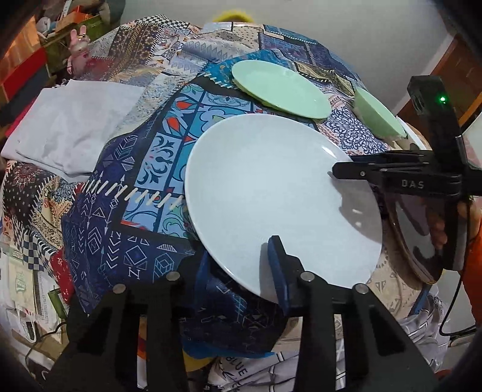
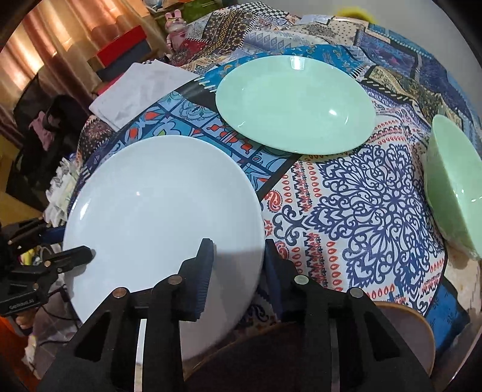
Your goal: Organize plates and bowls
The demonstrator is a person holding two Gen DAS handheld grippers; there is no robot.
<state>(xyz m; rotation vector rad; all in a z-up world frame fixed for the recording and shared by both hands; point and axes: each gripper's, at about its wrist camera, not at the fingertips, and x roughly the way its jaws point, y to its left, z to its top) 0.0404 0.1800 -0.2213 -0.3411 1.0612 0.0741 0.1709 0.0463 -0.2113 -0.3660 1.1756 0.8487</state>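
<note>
On the patchwork cloth (image 2: 361,211), white plate (image 2: 162,205) between both grippers' jaws, near green plate (image 2: 295,102).

**A lived-in home room**

A patchwork cloth (image 2: 355,193) covers the table, curtains (image 2: 54,39) hang at the left, and a toy rabbit (image 2: 175,22) sits among stacked boxes (image 1: 24,69); a wooden door (image 1: 458,69), probably, stands beyond.

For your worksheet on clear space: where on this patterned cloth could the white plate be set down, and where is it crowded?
Free: the cloth between the white plate, green plate and green bowl; also the blue panel between the white plate and folded grey cloth. Crowded: the near edge, where both grippers, left and right, straddle the white plate's rim.
</note>
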